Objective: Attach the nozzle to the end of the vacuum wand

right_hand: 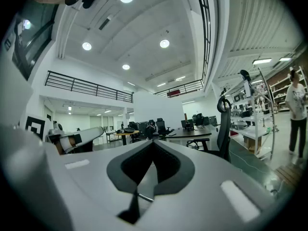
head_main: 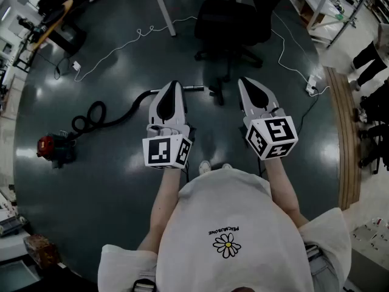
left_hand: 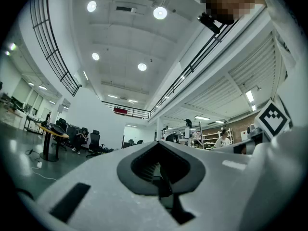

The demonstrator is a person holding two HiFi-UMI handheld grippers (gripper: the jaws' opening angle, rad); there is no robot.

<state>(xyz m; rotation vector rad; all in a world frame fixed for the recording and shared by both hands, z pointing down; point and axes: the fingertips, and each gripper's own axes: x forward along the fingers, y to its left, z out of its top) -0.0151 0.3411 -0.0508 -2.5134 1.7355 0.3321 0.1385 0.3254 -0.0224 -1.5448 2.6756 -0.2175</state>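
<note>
Dark, glossy floor spreads out below me in a big open workshop with a high white ceiling, round ceiling lights and a railed upper gallery.

From the head view, my left gripper (head_main: 175,85) and right gripper (head_main: 242,81) are held out side by side in front of my chest, well apart from each other and both pointing toward 12 o'clock. Each gripper view shows its jaws pressed fully together with nothing between them, so both are empty.

A red vacuum (head_main: 51,149) sits on the floor out at 9 o'clock from my left gripper. Its black hose (head_main: 115,119) loops once beside it, then runs across toward the tip of that gripper. The wand (head_main: 193,88), a thin pale tube, lies flat on the floor just past that tip and points toward 3 o'clock. It ends between my two grippers, near a small dark shape on the floor. I cannot tell whether that shape is the nozzle or part of the chair's foot.

At 12 o'clock stands a black office chair (head_main: 228,23), with the white leg of a table (head_main: 164,8) at 11 o'clock. A white cable (head_main: 121,44) snakes over the floor toward 10 o'clock. A power strip (head_main: 313,85) lies at 2 o'clock, beside a strip of wooden flooring (head_main: 343,139).
</note>
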